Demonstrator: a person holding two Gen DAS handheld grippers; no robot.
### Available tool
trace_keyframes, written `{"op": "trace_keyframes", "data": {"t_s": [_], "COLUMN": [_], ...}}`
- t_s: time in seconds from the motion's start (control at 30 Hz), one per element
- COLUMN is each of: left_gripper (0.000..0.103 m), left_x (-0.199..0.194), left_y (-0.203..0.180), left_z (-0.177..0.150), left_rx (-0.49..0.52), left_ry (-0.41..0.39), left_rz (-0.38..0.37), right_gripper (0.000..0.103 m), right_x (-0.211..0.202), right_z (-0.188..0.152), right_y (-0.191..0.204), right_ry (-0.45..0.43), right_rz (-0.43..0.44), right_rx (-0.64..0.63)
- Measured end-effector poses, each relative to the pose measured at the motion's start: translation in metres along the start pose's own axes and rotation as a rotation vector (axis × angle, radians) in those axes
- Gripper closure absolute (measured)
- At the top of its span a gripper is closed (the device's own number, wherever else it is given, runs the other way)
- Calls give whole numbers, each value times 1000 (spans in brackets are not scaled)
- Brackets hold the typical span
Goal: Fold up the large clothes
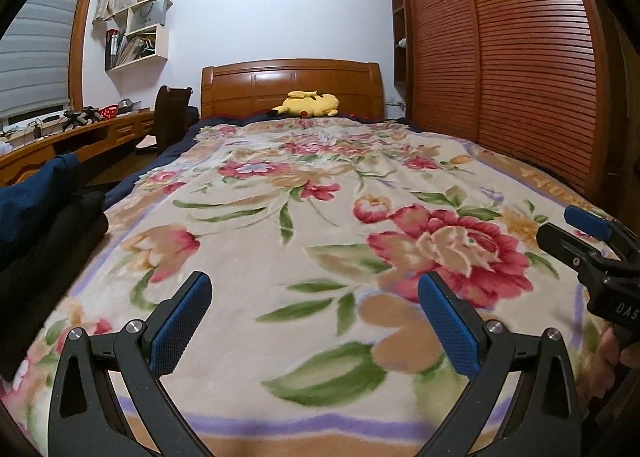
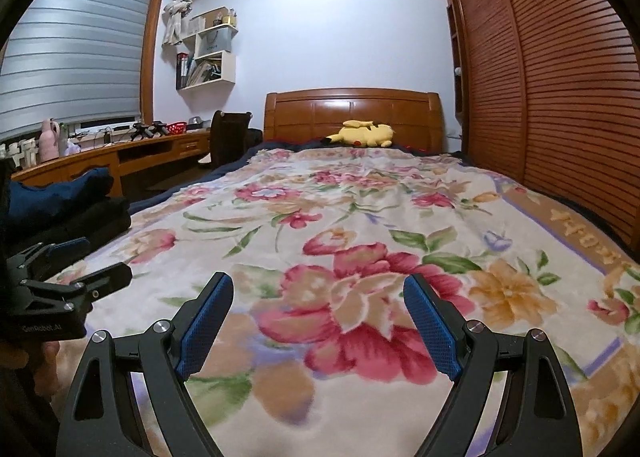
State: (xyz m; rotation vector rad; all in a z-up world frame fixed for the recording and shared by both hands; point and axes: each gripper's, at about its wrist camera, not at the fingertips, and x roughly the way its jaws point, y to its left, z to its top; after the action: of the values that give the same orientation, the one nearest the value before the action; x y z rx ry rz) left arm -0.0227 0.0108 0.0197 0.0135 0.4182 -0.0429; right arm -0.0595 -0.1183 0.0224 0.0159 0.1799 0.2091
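Lying at the near left edge of the bed, a stack of dark clothes [image 1: 44, 225], navy blue cloth on top of black cloth, looks already folded, though how neatly is hard to tell at the rim of the fisheye; in the right wrist view the same pile [image 2: 68, 201] sits just beyond the other tool. No garment is spread out on the cream fleece blanket with red and peach flowers [image 1: 280, 225], so I judge that either a piece has just been finished or the next one has yet to be fetched. Both tools hang over the blanket's near end holding nothing: the left gripper [image 1: 316, 321] has its blue-padded jaws spread wide, and the right gripper [image 2: 318, 321] likewise. A yellow plush toy [image 1: 306, 103] rests by the wooden headboard [image 1: 292, 85], well apart from the pile.
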Motion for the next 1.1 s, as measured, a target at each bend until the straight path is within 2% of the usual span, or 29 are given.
{"op": "trace_keyframes", "data": {"t_s": [0.47, 1.1], "left_gripper": [0, 0], "left_x": [-5, -7], "left_y": [-4, -5], "left_z": [-1, -1], "left_rx": [23, 14], "left_ry": [-24, -23], "left_rz": [8, 3], "right_gripper": [15, 15], "right_x": [15, 15], "right_z": [4, -4], "right_y": [-26, -30], "right_ry": [21, 14], "right_rz": [6, 17], "right_rx": [8, 13]}}
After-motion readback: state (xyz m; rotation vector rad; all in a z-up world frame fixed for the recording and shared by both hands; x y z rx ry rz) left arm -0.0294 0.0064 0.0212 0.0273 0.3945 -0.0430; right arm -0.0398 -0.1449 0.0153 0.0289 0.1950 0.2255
